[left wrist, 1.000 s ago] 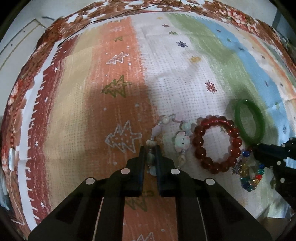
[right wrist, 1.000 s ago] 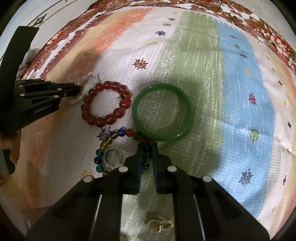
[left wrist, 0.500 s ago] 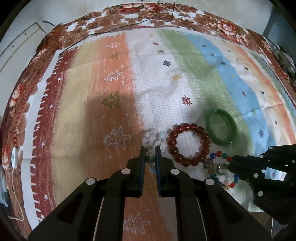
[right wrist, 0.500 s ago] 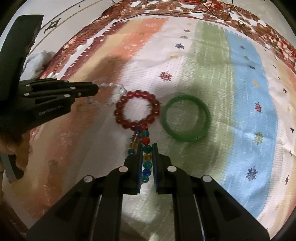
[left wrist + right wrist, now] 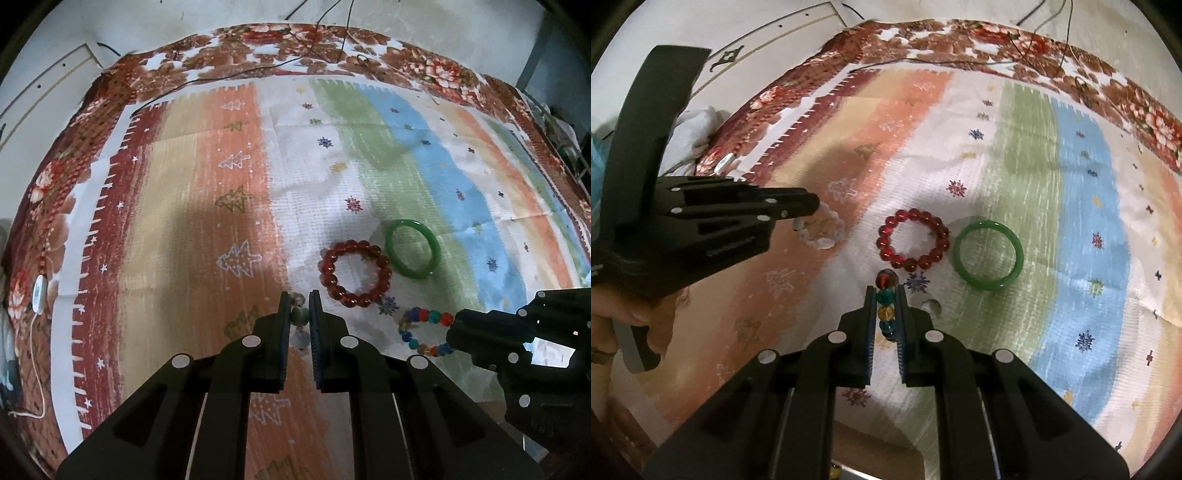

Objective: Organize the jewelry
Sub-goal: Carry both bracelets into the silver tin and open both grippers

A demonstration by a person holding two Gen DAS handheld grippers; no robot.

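Bracelets are split between hands: the left tool (image 5: 300, 308) is clamped on a pale charm bracelet (image 5: 822, 230), the right tool (image 5: 886, 301) on a multicolored bead bracelet (image 5: 424, 328), both lifted above the striped cloth (image 5: 332, 155). A red bead bracelet (image 5: 913, 239) and green bangle (image 5: 989, 255) lie side by side on it.

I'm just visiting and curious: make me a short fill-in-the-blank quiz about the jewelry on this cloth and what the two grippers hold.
1. The right gripper is shut on the ____ glass-bead bracelet.
2. The left gripper is shut on the ____ charm bracelet.
3. The smooth green bangle lies to the ____ of the red bead bracelet.

Missing words: multicoloured; pale; right
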